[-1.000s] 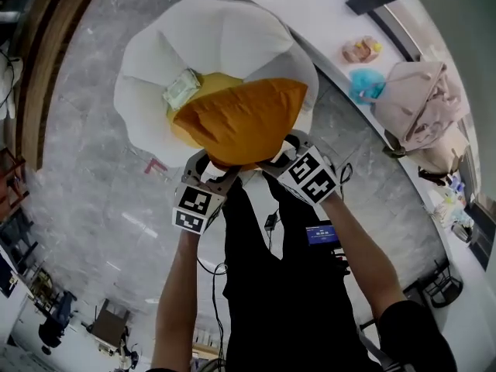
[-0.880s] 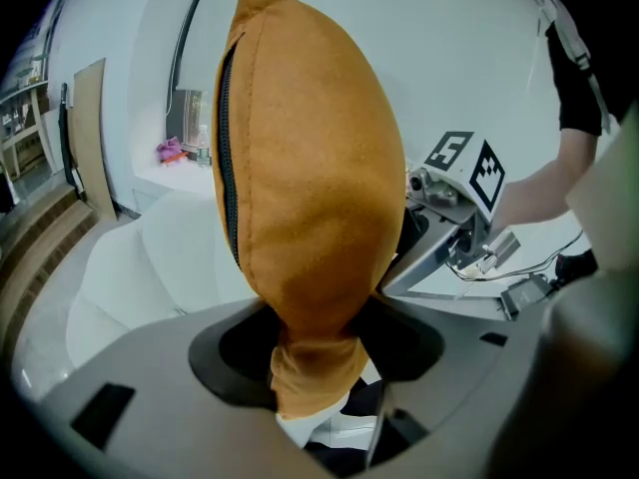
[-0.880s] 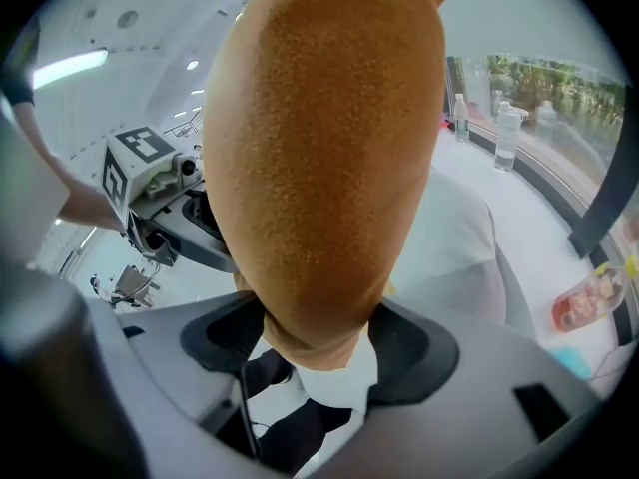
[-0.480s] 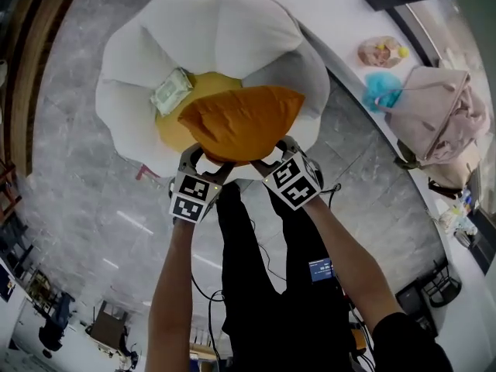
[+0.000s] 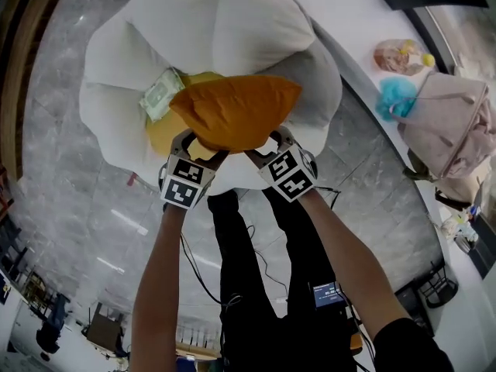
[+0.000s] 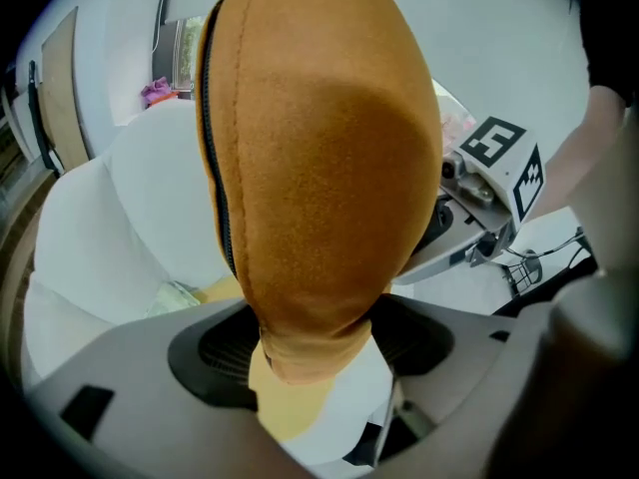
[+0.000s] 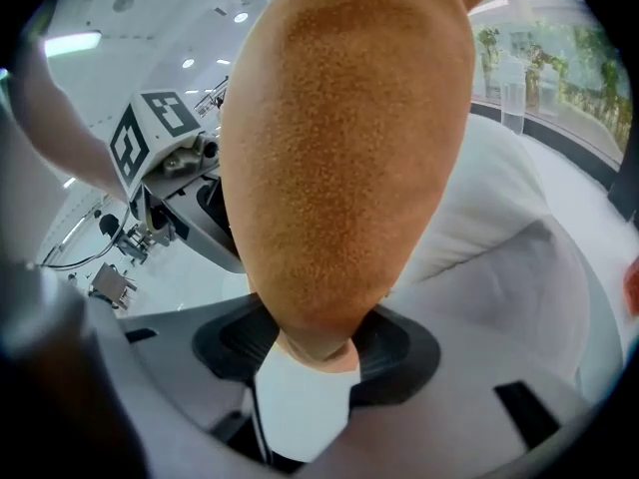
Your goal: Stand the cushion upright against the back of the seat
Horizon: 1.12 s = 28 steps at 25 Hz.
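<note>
While left gripper [image 6: 310,342] and right gripper [image 7: 315,342] pinch the cushion [image 5: 240,111] by corners between their jaws, left jaws just widening and right's closing, the left corner could slip.

The grey marble floor [image 5: 70,208] fills the left and lower part of the head view. A white, petal-shaped seat [image 5: 232,22] stands on it at upper centre. A yellow seat pad [image 5: 159,132] lies in the seat's hollow, and a pale green packet [image 5: 160,95] rests on the pad's left edge. At upper right, a white ledge [image 5: 349,6] carries a pink bundle [image 5: 397,55] and a turquoise fluffy item [image 5: 397,97].
</note>
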Each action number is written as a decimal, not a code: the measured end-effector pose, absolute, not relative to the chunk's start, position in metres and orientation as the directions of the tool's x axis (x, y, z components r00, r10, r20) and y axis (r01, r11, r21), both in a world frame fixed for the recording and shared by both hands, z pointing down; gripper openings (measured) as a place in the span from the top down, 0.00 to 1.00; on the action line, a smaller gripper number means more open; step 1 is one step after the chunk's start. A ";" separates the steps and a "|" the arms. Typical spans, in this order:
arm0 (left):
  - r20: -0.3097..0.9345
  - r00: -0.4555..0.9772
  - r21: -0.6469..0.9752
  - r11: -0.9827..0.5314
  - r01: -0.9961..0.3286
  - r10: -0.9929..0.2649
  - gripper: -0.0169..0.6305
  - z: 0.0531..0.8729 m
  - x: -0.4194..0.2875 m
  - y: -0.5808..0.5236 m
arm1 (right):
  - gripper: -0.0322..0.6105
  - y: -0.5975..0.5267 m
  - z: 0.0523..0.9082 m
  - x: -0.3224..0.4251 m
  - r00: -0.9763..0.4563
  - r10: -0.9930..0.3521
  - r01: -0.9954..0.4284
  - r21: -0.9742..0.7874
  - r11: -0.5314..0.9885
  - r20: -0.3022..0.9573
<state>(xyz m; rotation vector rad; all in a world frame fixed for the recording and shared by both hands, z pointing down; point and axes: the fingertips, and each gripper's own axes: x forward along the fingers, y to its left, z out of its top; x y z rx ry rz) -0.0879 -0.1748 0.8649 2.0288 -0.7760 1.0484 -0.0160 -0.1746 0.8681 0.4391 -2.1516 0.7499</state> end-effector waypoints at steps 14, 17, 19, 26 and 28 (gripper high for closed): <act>0.941 0.277 0.079 -0.672 -0.736 -0.194 0.44 0.946 -0.117 -0.242 | 0.59 -0.234 0.956 -0.042 -0.609 -0.217 -0.632 -0.301 0.715 0.763; 0.945 0.259 0.059 -0.676 -0.735 -0.199 0.44 0.957 -0.120 -0.248 | 0.59 -0.239 0.969 -0.044 -0.597 -0.216 -0.630 -0.284 0.723 0.773; 0.946 0.252 0.052 -0.676 -0.735 -0.202 0.44 0.962 -0.120 -0.253 | 0.59 -0.243 0.974 -0.043 -0.589 -0.231 -0.640 -0.272 0.718 0.775; 0.950 0.223 0.023 -0.668 -0.744 -0.216 0.44 0.966 -0.122 -0.266 | 0.55 -0.259 0.988 -0.041 -0.618 -0.216 -0.681 -0.377 0.628 0.756; 0.954 0.206 0.008 -0.664 -0.747 -0.220 0.45 0.965 -0.123 -0.268 | 0.52 -0.265 0.990 -0.039 -0.622 -0.192 -0.686 -0.410 0.601 0.759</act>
